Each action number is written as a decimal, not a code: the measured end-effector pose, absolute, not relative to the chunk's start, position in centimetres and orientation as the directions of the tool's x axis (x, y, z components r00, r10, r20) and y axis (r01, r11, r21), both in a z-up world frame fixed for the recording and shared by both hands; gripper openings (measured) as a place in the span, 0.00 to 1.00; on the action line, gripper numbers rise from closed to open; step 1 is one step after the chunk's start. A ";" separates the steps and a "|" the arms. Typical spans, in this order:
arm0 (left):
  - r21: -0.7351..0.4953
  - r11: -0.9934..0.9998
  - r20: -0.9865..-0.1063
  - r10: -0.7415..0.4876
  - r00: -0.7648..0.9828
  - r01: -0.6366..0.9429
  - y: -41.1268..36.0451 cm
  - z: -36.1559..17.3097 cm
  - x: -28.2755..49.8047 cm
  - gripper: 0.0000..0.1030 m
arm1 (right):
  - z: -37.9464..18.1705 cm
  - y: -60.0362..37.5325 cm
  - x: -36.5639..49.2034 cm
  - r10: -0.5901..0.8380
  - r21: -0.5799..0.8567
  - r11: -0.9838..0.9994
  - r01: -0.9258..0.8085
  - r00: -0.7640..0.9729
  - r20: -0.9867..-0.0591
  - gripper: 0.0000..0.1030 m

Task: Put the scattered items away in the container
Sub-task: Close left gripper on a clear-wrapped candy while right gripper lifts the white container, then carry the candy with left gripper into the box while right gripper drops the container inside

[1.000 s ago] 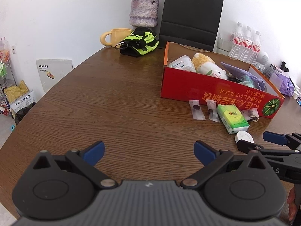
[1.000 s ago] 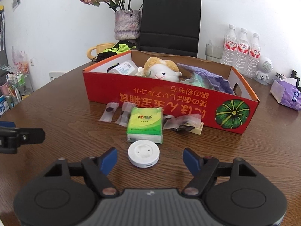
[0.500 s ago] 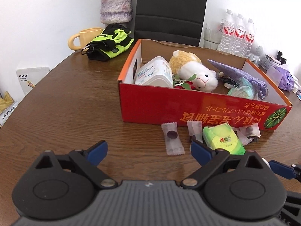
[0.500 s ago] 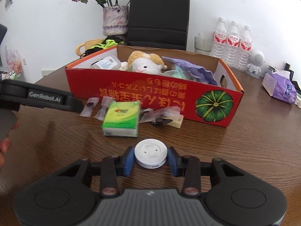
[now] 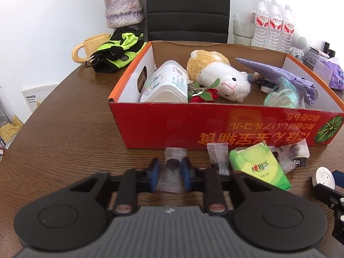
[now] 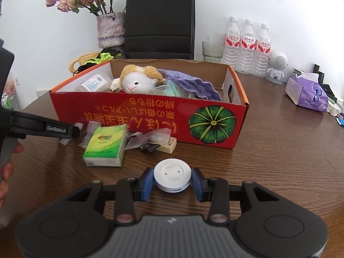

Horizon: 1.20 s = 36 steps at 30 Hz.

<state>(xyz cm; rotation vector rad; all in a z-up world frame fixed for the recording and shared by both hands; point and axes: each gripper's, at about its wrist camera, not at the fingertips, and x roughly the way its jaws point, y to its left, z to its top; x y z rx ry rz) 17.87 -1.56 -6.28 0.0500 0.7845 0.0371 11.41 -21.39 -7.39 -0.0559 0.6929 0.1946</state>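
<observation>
A red cardboard box (image 5: 215, 126) (image 6: 150, 116) on the wooden table holds a plush sheep (image 5: 217, 75), a white tub (image 5: 167, 83) and purple cloth (image 5: 277, 73). My left gripper (image 5: 170, 174) is shut on a clear-wrapped candy (image 5: 173, 165) in front of the box. My right gripper (image 6: 172, 181) is shut on a white round disc (image 6: 172, 177), held just above the table; it also shows in the left wrist view (image 5: 324, 177). A second wrapped candy (image 5: 218, 157), a green tissue pack (image 5: 260, 167) (image 6: 105, 145) and more wrapped sweets (image 6: 150, 140) lie by the box front.
A yellow mug (image 5: 90, 47), green-black gloves (image 5: 118, 49), a vase (image 5: 123, 6) and a black bag (image 6: 160, 21) stand behind the box. Water bottles (image 6: 247, 45), a small white robot figure (image 6: 276, 65) and a purple tissue pack (image 6: 307, 92) are at right.
My left gripper moved forward to the box front and closed on the wrapped candy. My right gripper closed on the white disc and keeps hold of it.
</observation>
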 end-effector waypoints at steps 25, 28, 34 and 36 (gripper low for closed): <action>-0.056 0.996 -0.599 -0.084 0.796 0.063 0.9 -1.3 10.3 0.15 | -6.5 -21.2 9.9 0.176 0.001 0.975 -0.224 0.765 -0.619 0.48; -0.066 0.996 -0.613 -0.090 0.785 0.063 0.9 -1.7 10.4 0.15 | -7.5 -20.9 10.9 0.152 -0.024 0.976 -0.217 0.754 -0.639 0.48; -0.095 0.994 -0.620 -0.107 0.777 0.060 1.5 -2.0 10.4 0.15 | -7.6 -21.5 11.4 0.195 0.039 0.974 -0.225 0.731 -0.653 0.37; -0.110 0.992 -0.604 -0.122 0.788 0.070 1.6 -1.2 10.3 0.15 | -6.7 -21.8 11.3 0.214 0.063 0.972 -0.225 0.745 -0.632 0.37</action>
